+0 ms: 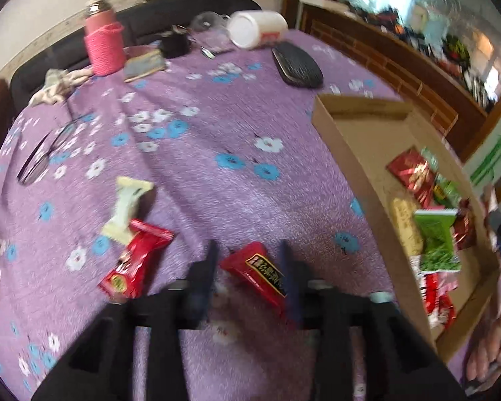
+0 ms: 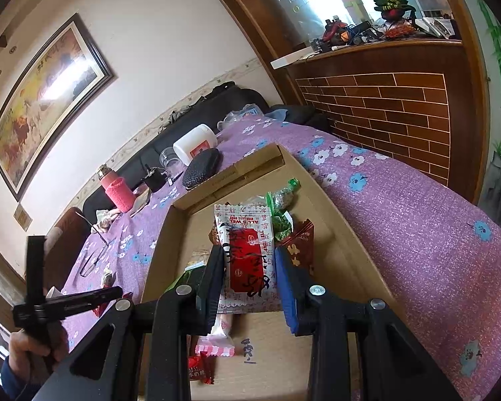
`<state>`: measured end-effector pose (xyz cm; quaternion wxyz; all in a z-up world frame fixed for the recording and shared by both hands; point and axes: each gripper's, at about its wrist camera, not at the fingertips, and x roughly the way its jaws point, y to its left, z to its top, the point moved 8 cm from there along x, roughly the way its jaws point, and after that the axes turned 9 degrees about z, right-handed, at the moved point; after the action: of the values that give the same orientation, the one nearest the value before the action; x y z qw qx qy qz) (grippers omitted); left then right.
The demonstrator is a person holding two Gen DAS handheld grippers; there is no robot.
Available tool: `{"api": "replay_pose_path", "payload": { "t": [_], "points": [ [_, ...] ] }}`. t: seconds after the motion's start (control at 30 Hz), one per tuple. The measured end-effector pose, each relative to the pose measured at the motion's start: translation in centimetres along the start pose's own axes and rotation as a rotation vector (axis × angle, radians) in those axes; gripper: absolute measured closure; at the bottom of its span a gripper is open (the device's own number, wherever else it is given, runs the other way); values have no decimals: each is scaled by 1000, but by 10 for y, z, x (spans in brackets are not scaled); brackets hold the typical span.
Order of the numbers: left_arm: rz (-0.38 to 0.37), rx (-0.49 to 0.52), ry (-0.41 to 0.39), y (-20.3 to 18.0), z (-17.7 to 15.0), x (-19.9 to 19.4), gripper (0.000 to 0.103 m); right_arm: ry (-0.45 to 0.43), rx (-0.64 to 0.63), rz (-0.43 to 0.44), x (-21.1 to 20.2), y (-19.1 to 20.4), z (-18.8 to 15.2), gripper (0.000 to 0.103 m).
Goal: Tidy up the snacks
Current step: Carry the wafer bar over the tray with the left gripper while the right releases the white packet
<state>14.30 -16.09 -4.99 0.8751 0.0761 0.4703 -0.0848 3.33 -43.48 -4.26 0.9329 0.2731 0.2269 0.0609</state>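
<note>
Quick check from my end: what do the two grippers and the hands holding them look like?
Both are black plastic frames with triangular cutouts and silver bolts. The left gripper has dark bluish pads, blurred. The right gripper has one black pad and one blue pad. The left hand is bare, with a dark blue cuff.

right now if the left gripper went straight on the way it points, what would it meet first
Probably the red snack packet, which lies on the purple tablecloth between the open jaws of the left gripper. Beyond it, the cloth looks free for some way, though blur makes depth uncertain.
</note>
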Motion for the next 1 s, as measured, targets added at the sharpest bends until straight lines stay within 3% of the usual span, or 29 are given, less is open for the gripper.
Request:
{"api": "replay_pose_path", "payload": {
  "t": [0.03, 0.2, 0.3, 0.37, 0.43, 0.5, 0.8, 1.0],
  "points": [
    [-5, -24, 1, 3, -2, -3, 45, 1, 0, 0, 0, 0, 0, 70],
    [-13, -96, 37, 2, -11, -1, 45, -2, 2, 0, -1, 0, 0, 69],
    [30, -53, 43, -10, -17, 8, 47, -1, 1, 0, -1, 0, 0, 69],
    [50, -6, 45, -19, -22, 16, 65, -3, 3, 2, -1, 0, 0, 69],
    [99, 49, 1, -24, -23, 17, 70, -3, 6, 3, 0, -1, 0, 69],
    [75, 51, -27, -26, -23, 16, 85, -1, 5, 5, 0, -1, -1, 69],
    [-24, -9, -105, -26, -18, -4, 85, -2, -1, 0, 0, 0, -1, 69],
    [-152, -3, -199, -59, -4, -42, 85, 5, -7, -5, 1, 1, -2, 69]
  ]
}}
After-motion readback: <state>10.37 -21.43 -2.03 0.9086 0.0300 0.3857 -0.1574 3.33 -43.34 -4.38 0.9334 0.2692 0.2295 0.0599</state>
